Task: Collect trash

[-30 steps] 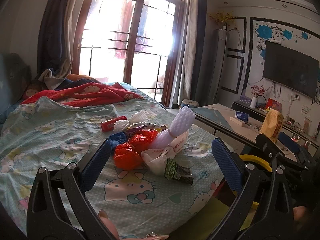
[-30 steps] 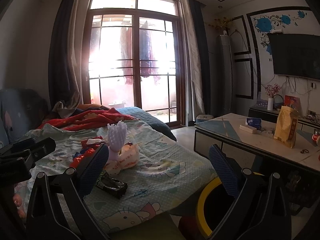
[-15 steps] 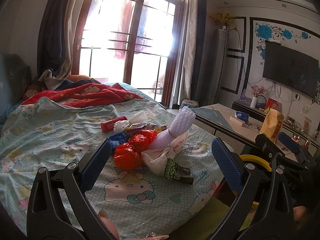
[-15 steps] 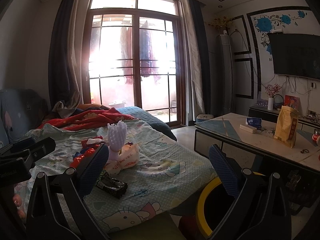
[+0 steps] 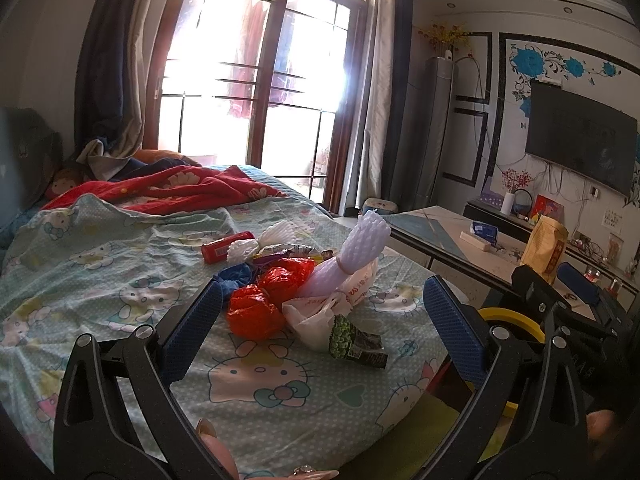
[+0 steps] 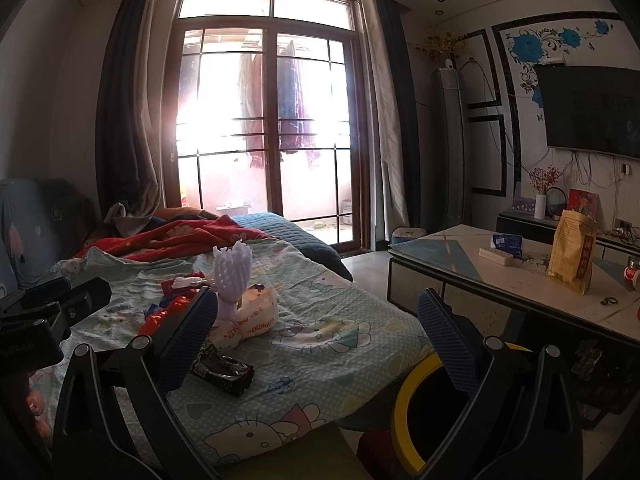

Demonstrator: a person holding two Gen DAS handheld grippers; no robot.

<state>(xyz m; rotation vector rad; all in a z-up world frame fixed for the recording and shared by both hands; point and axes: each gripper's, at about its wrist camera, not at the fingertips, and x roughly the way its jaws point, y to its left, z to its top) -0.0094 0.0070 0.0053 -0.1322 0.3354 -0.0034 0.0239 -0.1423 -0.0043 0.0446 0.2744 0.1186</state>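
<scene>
A heap of trash lies on the bed's Hello Kitty sheet (image 5: 120, 264): red plastic bags (image 5: 256, 312), a white foam net sleeve (image 5: 352, 248), a white plastic bag (image 5: 320, 312), a dark green snack wrapper (image 5: 356, 344), a red packet (image 5: 226, 246) and a blue scrap (image 5: 236, 274). My left gripper (image 5: 320, 320) is open and empty, just short of the heap. My right gripper (image 6: 316, 328) is open and empty, to the right of the heap; the wrapper (image 6: 222, 368) lies by its left finger. A yellow-rimmed bin (image 6: 412, 392) stands by the bed's edge.
A low table (image 6: 520, 280) with a yellow paper bag (image 6: 574, 256) stands right of the bed. A red blanket (image 5: 160, 188) lies at the bed's far end. A glass door and a wall TV are behind.
</scene>
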